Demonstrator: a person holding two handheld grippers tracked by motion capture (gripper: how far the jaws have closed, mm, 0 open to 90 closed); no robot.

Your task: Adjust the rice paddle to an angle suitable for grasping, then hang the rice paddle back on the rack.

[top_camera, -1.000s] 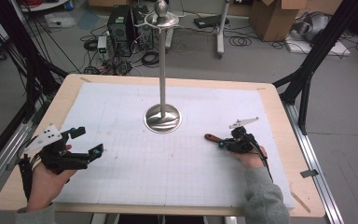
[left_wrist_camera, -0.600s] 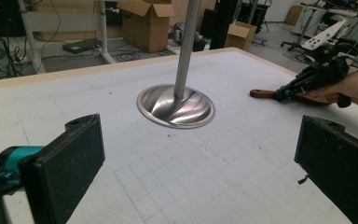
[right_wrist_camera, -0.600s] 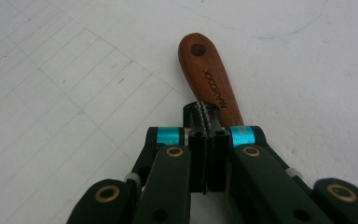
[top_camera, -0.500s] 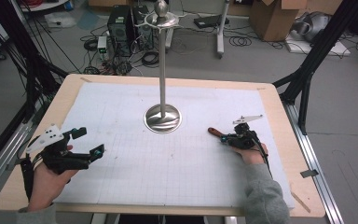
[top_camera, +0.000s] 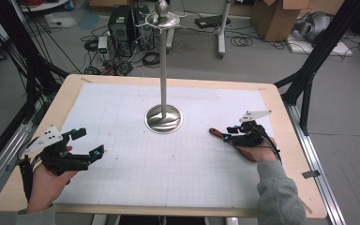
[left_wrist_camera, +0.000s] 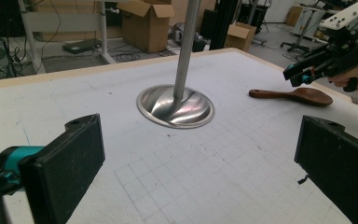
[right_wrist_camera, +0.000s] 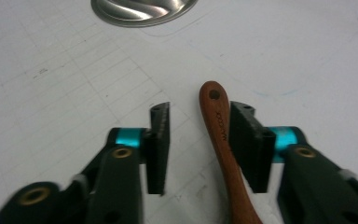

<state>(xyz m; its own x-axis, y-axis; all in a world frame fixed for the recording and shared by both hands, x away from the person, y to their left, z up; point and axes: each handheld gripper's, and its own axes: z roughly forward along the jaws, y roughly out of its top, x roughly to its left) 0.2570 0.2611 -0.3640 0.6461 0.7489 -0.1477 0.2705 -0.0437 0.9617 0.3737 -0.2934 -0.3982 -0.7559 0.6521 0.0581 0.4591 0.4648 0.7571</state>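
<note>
Jaws of the right gripper (right_wrist_camera: 198, 149) have just been opening and now stand partly apart, with the handle of the brown wooden spoon (right_wrist_camera: 221, 144) lying between them. The handle sits just beside the pad at 3 o'clock, while a clear gap separates it from the pad at 9 o'clock; the pads do not press on it. In the high view, the spoon (top_camera: 215, 134) lies flat on the white gridded table mat (top_camera: 168, 178), at about 4 o'clock from the round base of the polished metal stand (top_camera: 163, 118), with the right gripper (top_camera: 229, 137) directly over it. The left gripper (top_camera: 86, 143) sits at about 8 o'clock from the stand base, well apart from the spoon. Its jaws are spread wide and hold nothing.
</note>
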